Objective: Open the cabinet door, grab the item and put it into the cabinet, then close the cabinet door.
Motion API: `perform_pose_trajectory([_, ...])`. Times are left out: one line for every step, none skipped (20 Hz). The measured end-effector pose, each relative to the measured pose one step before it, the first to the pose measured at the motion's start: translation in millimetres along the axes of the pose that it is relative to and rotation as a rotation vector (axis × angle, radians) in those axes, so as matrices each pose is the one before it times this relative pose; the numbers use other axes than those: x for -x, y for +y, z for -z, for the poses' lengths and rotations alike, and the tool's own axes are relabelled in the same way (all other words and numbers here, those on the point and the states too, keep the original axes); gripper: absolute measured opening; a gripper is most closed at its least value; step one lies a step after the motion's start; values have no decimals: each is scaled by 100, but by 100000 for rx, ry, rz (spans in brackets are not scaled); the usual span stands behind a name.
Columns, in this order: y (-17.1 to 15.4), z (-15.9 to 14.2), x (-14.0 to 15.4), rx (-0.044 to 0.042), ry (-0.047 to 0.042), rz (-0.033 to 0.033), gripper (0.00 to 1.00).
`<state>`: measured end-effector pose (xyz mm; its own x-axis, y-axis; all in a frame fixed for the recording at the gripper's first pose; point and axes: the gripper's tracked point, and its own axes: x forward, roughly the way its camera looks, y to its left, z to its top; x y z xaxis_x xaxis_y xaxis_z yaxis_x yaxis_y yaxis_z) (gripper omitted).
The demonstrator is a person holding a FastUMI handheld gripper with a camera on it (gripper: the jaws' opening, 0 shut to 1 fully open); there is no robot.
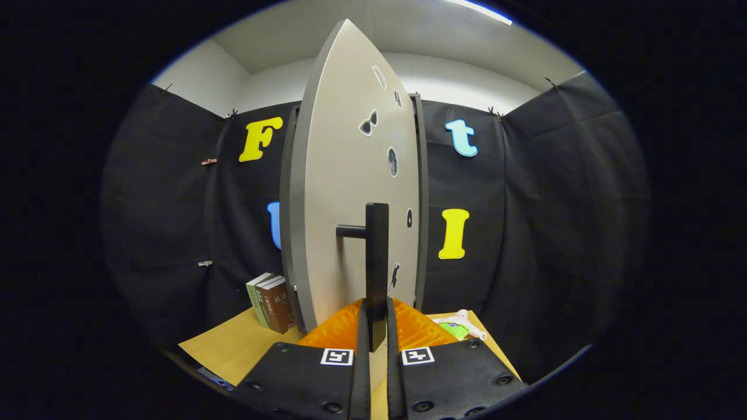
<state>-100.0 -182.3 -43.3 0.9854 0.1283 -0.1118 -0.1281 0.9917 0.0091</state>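
The hand-held gripper (377,326) is closed on the vertical bar handle (377,256) of the cabinet door (350,192); both fingers (341,332) press against the lower end of the bar, one on each side. The door stands partly open, its pale face with small stickers directly ahead of the fingers, hinged to the dark cabinet frame (420,204) behind it. The item, a white and green toy (458,326), lies on the bench (233,344) just right of the fingers, near the cabinet base. Two upright books (271,303) stand on the bench to the left of the fingers, beside the door's lower edge.
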Motion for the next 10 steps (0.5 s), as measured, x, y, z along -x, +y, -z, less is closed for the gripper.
perform_pose_trajectory([-875, 60, 125, -43, 238, 973, 15])
perform_pose_trajectory([-884, 132, 159, 235, 420, 1112, 15])
perform_pose_trajectory([-748, 96, 36, 106, 435, 1009, 15])
perform_pose_trajectory([-682, -78, 130, -814, -378, 1477, 15])
perform_pose_trajectory([-767, -215, 27, -1806, -651, 1611, 15])
perform_pose_trajectory([-852, -200, 232, -1957, -343, 1471, 15])
perform_pose_trajectory([-763, 19, 216, -1046, -176, 1549, 15])
perform_pose_trajectory([-780, -26, 207, -103, -349, 1530, 15])
perform_pose_trajectory([-828, -125, 367, 239, -441, 2023, 13])
perform_pose_trajectory([-735, -150, 222, -171, -402, 2110, 12])
